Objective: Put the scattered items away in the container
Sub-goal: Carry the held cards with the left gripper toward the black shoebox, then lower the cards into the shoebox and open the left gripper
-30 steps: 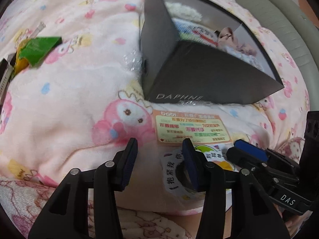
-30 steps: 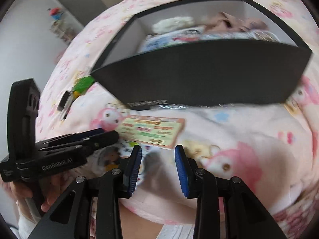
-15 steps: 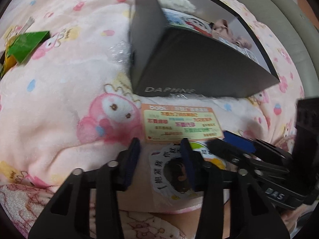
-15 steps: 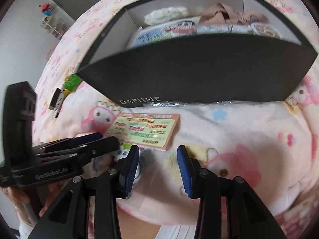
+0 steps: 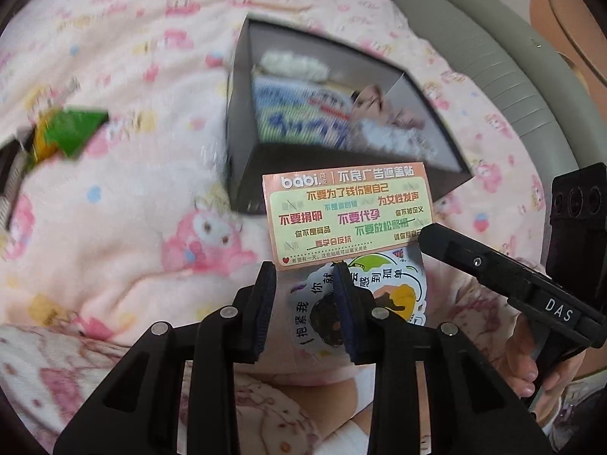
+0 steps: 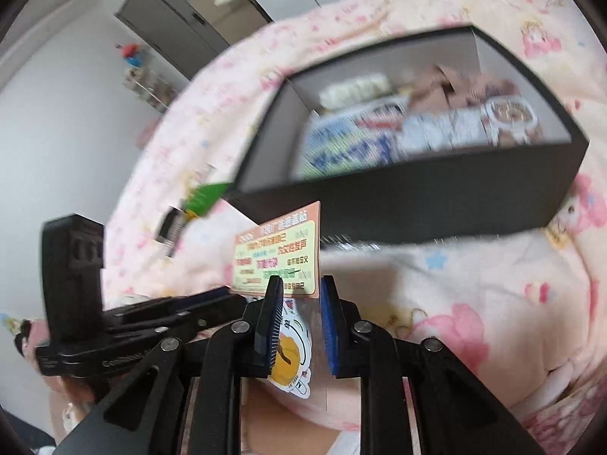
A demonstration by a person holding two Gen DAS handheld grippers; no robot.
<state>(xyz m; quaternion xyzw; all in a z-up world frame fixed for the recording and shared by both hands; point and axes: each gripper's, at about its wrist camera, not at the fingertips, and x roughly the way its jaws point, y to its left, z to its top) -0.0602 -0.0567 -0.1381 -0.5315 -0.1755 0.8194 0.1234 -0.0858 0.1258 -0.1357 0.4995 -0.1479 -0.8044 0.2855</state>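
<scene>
A sticker pack (image 5: 347, 212), an orange card above a clear sheet of round stickers, hangs clear of the pink blanket in front of the black box (image 5: 246, 178). My left gripper (image 5: 303, 284) is closing with the pack's lower part between its fingers. My right gripper (image 5: 425, 237) bites the card's right lower corner. In the right wrist view the pack (image 6: 277, 254) stands tilted and foreshortened. There the right gripper (image 6: 301, 295) is closing on its bottom edge, and the left gripper (image 6: 227, 297) meets its lower left corner. The box (image 6: 436, 204) holds a white fluffy item, a printed pack and beige things.
A green packet (image 5: 72, 131) and a black striped item (image 5: 11, 174) lie on the cartoon-print blanket (image 5: 132, 208) left of the box. A grey padded edge (image 5: 512, 76) curves behind the box on the right. A hand (image 5: 519, 360) holds the right gripper. A grey wardrobe (image 6: 182, 26) stands far back.
Both grippers narrowed their jaws and rose. The sticker pack, flat on the blanket before, has come up with them and now overlaps the box's front wall.
</scene>
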